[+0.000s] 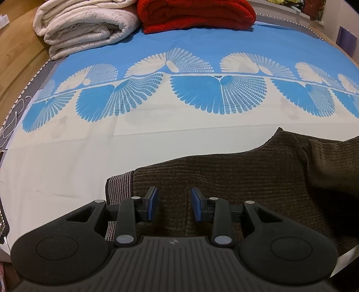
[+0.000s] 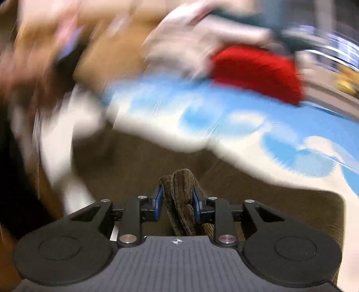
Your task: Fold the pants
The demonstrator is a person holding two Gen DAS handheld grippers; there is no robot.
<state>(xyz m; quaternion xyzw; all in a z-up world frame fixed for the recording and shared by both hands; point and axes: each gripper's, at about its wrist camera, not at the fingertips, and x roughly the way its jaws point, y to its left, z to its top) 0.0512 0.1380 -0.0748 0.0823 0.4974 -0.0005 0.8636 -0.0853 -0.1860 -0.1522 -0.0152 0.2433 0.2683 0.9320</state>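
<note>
Brown corduroy pants (image 1: 246, 175) lie on a bed, with a striped ribbed band (image 1: 119, 186) at their left end. My left gripper (image 1: 174, 202) is open and empty, its blue pads just above the pants near the striped band. In the right wrist view, my right gripper (image 2: 178, 200) is shut on a bunched fold of the brown pants (image 2: 181, 193) and holds it above the rest of the fabric (image 2: 258, 191). That view is heavily motion-blurred.
The bed has a blue and white patterned sheet (image 1: 179, 94). A folded white quilt (image 1: 85, 24) and a folded red blanket (image 1: 197, 13) lie at its far end. A wooden floor (image 1: 15, 49) shows at left.
</note>
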